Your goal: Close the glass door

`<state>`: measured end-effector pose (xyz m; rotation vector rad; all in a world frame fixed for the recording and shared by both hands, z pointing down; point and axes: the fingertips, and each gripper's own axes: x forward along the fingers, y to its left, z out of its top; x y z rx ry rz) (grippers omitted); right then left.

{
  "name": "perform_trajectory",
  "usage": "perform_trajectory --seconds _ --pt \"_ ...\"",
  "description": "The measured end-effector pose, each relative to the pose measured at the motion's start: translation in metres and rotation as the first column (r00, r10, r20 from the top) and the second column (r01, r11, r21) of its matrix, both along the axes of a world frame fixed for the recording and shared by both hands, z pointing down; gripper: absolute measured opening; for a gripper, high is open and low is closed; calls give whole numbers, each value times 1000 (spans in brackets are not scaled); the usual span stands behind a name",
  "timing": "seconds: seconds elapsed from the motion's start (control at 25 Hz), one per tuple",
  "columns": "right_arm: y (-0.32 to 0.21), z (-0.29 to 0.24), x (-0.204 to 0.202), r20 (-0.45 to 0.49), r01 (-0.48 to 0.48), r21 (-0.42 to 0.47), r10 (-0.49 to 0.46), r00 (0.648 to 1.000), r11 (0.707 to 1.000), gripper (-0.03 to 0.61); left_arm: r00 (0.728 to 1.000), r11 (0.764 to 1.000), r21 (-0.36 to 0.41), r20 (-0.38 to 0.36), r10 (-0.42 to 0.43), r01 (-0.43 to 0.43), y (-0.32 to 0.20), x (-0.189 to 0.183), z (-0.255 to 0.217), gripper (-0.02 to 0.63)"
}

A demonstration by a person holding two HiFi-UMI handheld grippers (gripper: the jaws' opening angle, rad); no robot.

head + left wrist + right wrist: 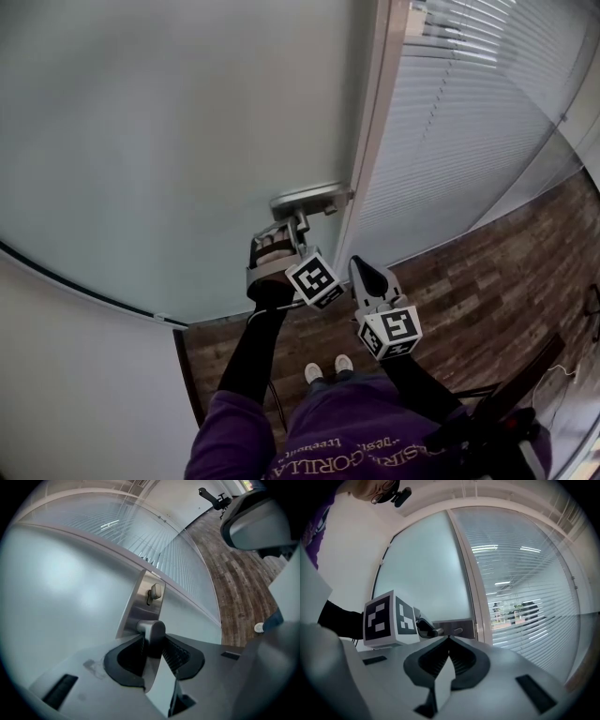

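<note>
1. Floor (pixel 487 272): wood-pattern planks, nearest the person and running off to the right.
2. Right gripper (pixel 362 270): near and right of the handle, apart from the door. Its jaws are pressed together on nothing, as the right gripper view shows (pixel 449 641). It plays no part in the present step.
3. Left gripper (pixel 289 230): just left of the right one and farther in, at the door. The left gripper view (pixel 152 644) shows both ribbed pads pinching the handle (pixel 152 632), which passes between the jaws.
4. Handle (pixel 301 219): a grey metal lever fixed to a plate (pixel 309 199) at the right edge of the door. A small thumb-turn (pixel 155 591) sits on the plate beyond the lever.
5. Door (pixel 187 141): a frosted glass pane filling the left and far part of the scene. Its right edge lies close against the frame (pixel 373 141). Whether the latch has caught cannot be told.
6. Blinds (pixel 459 122): behind a glass partition to the right of the frame, farthest from the person.
7. Step in hand, as judged: the closing stroke, with the door drawn by its handle and near or at its seat.
8. Next move, as judged: steady travel toward the frame until the edge seats. Then the left jaws can spread and draw straight back off the lever.
</note>
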<state>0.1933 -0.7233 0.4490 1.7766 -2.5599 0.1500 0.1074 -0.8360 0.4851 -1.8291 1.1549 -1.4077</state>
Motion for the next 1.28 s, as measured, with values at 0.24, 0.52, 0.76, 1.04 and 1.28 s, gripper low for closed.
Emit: perform_trajectory --seconds 0.24,0.52,0.76,1.04,1.28 --pt "-10 0 3 -2 25 8 -25 1000 1000 -3 1000 1000 -8 9 -19 19 -9 -3 1 109" --pt "-17 0 7 6 29 -1 -29 1000 1000 -3 1000 1000 -18 2 -22 22 -16 -5 -1 109" --pt "-19 0 5 12 45 -2 -45 999 999 -3 1000 1000 -21 -17 -23 22 -16 -5 -1 109" --pt "-19 2 12 9 33 1 -33 999 999 -3 1000 1000 -25 -24 -18 17 -17 -5 0 109" --pt "-20 0 14 10 20 0 -20 1000 1000 -3 999 999 -37 -28 -25 24 -22 -5 1 109"
